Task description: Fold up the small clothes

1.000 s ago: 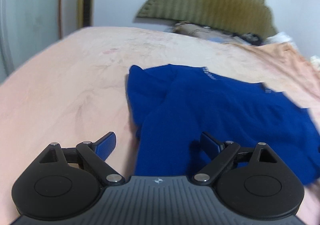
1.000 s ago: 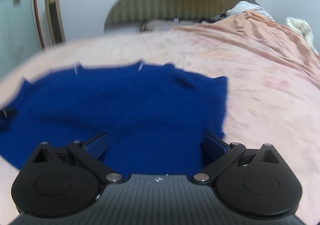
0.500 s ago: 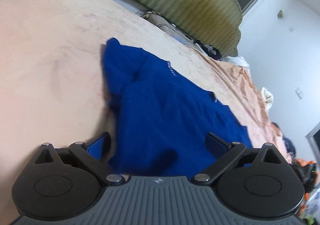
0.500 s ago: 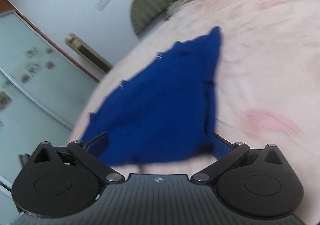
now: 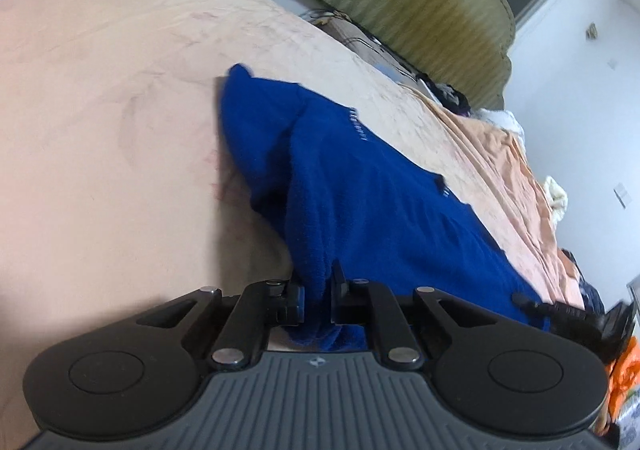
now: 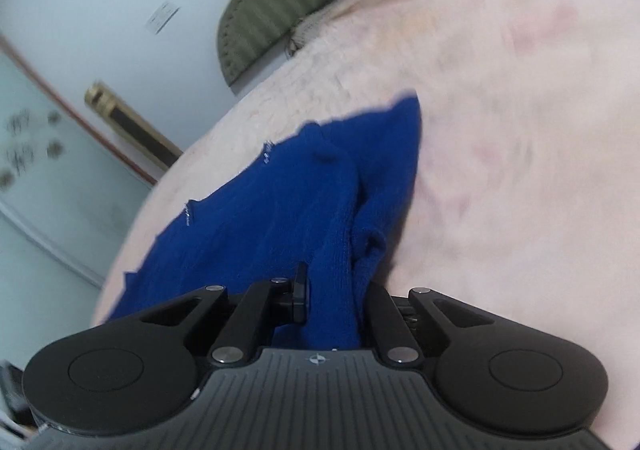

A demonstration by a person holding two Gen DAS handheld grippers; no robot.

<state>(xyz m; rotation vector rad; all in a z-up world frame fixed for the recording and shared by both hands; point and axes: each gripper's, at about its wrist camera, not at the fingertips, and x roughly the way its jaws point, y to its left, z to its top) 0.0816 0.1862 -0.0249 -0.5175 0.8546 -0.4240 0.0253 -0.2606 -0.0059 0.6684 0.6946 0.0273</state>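
A small blue knit garment (image 5: 360, 186) lies spread on a pink bed cover (image 5: 100, 130). My left gripper (image 5: 318, 300) is shut on the garment's near edge, and the cloth bunches between its jaws. In the right wrist view the same blue garment (image 6: 280, 210) runs away from me over the bed cover (image 6: 520, 130). My right gripper (image 6: 332, 296) is shut on a fold of the garment's near edge. The right gripper's tip (image 5: 560, 314) shows in the left wrist view at the garment's far right corner.
A green padded headboard (image 5: 420, 10) stands at the far end of the bed, with loose items (image 5: 452, 94) piled below it. A wardrobe door (image 6: 48, 154) stands to the left. Orange things (image 5: 620, 382) lie off the bed's right side.
Both grippers were open over the garment's near edge; now both have shut on it. Both views have tilted, and the cloth is gathered into folds at the jaws.
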